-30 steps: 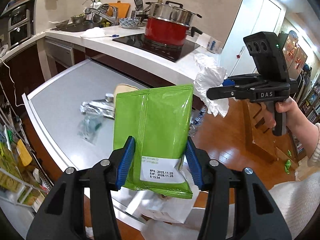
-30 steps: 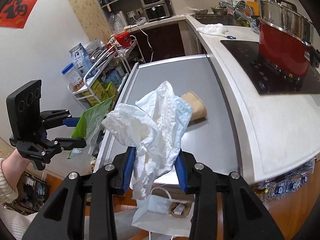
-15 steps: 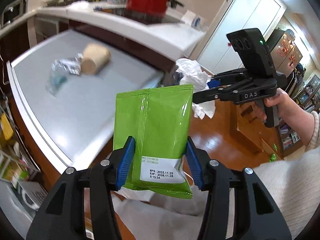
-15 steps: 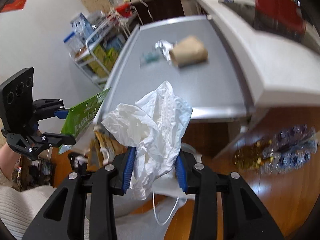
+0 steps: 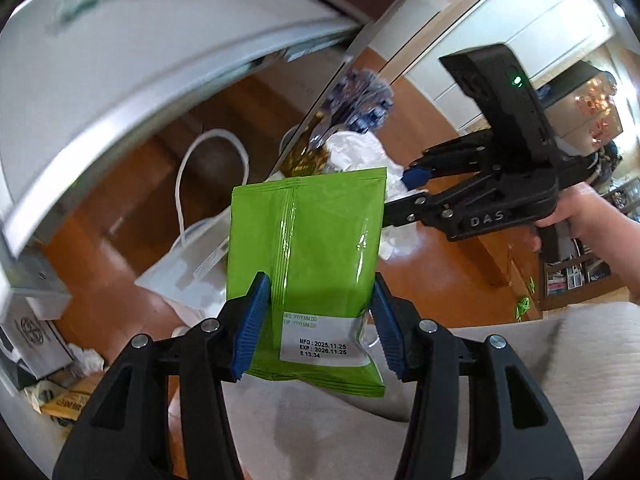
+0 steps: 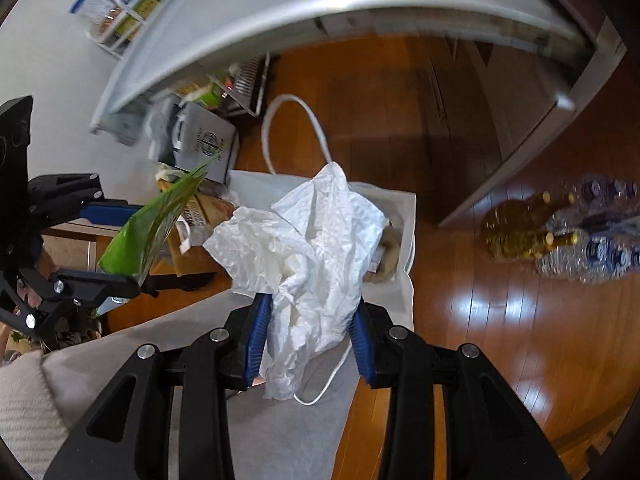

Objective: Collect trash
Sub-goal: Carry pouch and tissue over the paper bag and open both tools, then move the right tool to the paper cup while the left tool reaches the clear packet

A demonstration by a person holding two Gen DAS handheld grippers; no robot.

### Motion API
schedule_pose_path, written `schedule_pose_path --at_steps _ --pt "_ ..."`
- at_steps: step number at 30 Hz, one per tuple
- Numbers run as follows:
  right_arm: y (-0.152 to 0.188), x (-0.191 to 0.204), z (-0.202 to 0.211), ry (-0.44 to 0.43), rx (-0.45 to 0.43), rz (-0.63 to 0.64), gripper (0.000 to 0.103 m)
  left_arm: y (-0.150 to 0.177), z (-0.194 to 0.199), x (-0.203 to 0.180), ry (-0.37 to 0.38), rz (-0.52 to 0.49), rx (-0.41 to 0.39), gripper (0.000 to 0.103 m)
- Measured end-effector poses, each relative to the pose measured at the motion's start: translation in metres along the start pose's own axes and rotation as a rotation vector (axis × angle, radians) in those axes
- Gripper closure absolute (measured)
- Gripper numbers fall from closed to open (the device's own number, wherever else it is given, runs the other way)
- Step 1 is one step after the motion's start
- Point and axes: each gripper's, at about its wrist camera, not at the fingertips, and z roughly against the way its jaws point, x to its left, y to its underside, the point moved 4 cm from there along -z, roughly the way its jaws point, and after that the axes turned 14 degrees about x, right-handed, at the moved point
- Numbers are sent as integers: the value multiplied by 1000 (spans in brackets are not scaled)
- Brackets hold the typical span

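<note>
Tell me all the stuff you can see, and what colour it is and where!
snack pouch: one, green, gripped in the left tongs.
crumpled plastic: one, white, gripped in the right tongs.
paper bag: one, white with cord handles, open on the floor below.
bottles: several, clear and amber, on the floor to the right.
table: one, grey, above.
person's hand: one, holding the right tongs.

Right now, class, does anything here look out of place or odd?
Yes. Bottles lie loose on the wooden floor beside the counter, not upright. Otherwise, the left gripper grips a green pouch and the right gripper crumpled white plastic above a white bag.
</note>
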Motion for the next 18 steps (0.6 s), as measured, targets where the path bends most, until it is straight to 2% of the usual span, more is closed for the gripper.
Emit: schedule_pose_path --at_steps 3,4,5,6,7,8,18 --pt "-9 -3 -13 23 38 0 63 -2 -11 7 -8 21 27 51" --pt "-11 -3 -16 32 48 -2 62 -3 -14 10 -10 28 38 47" --pt "-12 -4 -19 36 61 -3 57 -4 -15 11 -9 32 45 42" --pt "-14 -3 -20 46 64 -5 53 -4 -16 12 -7 35 51 32" --pt "-15 -4 -20 65 66 -9 44 -6 -15 13 -12 39 52 25" --pt "-15 -6 -20 73 64 -11 40 -6 -13 14 -16 42 50 25" --pt "-11 -17 -10 95 55 -30 35 -1 2 30 -20 97 36 24"
